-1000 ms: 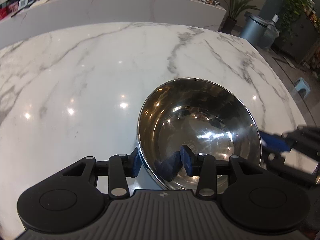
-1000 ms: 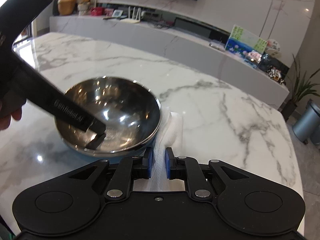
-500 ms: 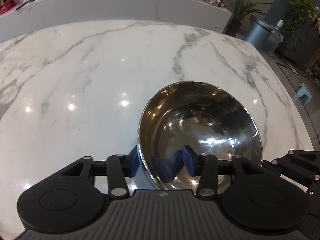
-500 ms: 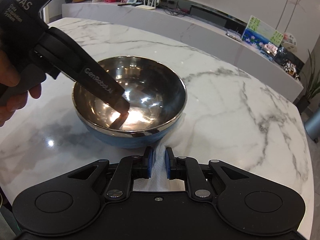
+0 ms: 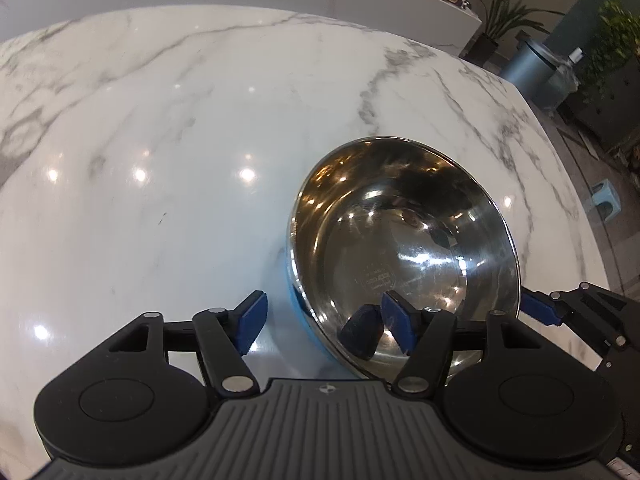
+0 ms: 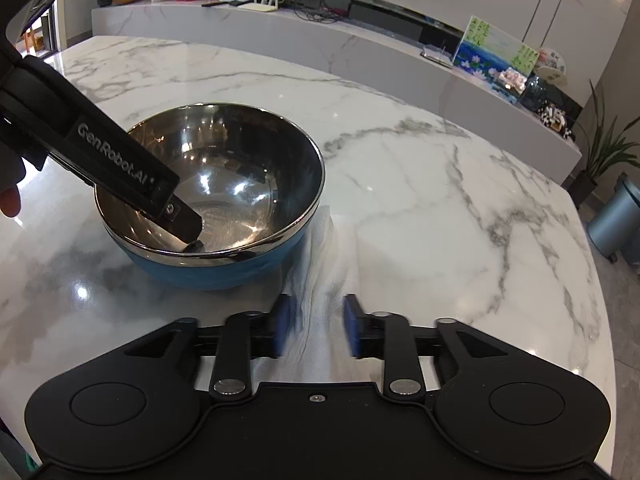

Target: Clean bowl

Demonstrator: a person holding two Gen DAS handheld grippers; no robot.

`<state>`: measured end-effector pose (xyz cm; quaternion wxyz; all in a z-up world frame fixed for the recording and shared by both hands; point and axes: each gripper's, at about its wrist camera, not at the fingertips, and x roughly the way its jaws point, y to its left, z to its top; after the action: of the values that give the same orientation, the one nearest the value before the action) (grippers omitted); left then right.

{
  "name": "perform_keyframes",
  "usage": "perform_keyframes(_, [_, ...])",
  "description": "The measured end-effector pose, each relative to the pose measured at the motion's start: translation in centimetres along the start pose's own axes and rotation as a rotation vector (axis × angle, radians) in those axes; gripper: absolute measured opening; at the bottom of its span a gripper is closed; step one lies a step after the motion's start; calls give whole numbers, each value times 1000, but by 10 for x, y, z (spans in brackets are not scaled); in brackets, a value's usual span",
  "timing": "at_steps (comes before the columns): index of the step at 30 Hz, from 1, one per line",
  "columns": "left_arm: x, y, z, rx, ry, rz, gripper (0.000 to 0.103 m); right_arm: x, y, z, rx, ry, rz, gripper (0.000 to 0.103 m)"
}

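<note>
The left gripper (image 6: 188,236) blocks the bowl (image 6: 248,168) near side; marble table (image 6: 440,200) lies bare beyond.

A bowl (image 6: 224,216) silver inside and blue outside is seen on a white counter (image 6: 440,200) veined with grey (both glossy); blue pads are carried on black fingers (image 5: 250,316).
</note>
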<state>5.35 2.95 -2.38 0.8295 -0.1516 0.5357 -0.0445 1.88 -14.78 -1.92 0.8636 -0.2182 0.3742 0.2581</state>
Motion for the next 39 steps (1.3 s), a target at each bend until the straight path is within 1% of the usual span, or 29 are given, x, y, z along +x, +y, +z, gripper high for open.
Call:
perform_keyframes(3, [-2,2,-2,-13,27,-22,71,2,-2,0,21,14,11,37])
perform_keyframes(6, [-5,2,-5,-15,30,-37,72,5,-4,0,32,29,11,35])
perform_keyframes(8, [-7,1,-6,-16,33,-42,72,6,-5,-1,42,34,23,19])
perform_keyframes(9, [-7,1,-6,-15,32,-40,71,5,-5,0,44,34,27,18])
perform_keyframes(11, [-8,1,-5,-13,31,-37,66,6,-5,0,45,35,29,16])
perform_keyframes(14, [-8,-1,-5,-5,32,-34,59,7,-5,-1,45,42,29,15])
perform_keyframes(16, [-9,-2,-4,7,29,-28,52,8,-5,-1,47,44,28,13])
perform_keyframes(17, [-9,-3,-4,15,28,-22,50,7,-5,-1,50,43,27,13])
perform_keyframes(19, [-7,-4,-4,26,33,-18,42,7,-5,-1,54,40,25,12])
perform_keyframes(22, [-6,-7,-4,56,31,-20,37,4,-7,-1,57,10,0,11])
perform_keyframes(28, [-4,-10,-1,107,2,-11,36,-12,-18,6,89,-114,-52,11])
perform_keyframes(31, [-2,-10,2,118,-12,-9,36,-17,-18,7,77,-148,-57,11])
perform_keyframes(33, [-3,-10,2,120,-14,-8,36,-18,-16,8,65,-160,-55,11])
perform_keyframes(39, [-1,-14,2,130,-16,-8,36,-12,-11,11,51,-142,-38,11])
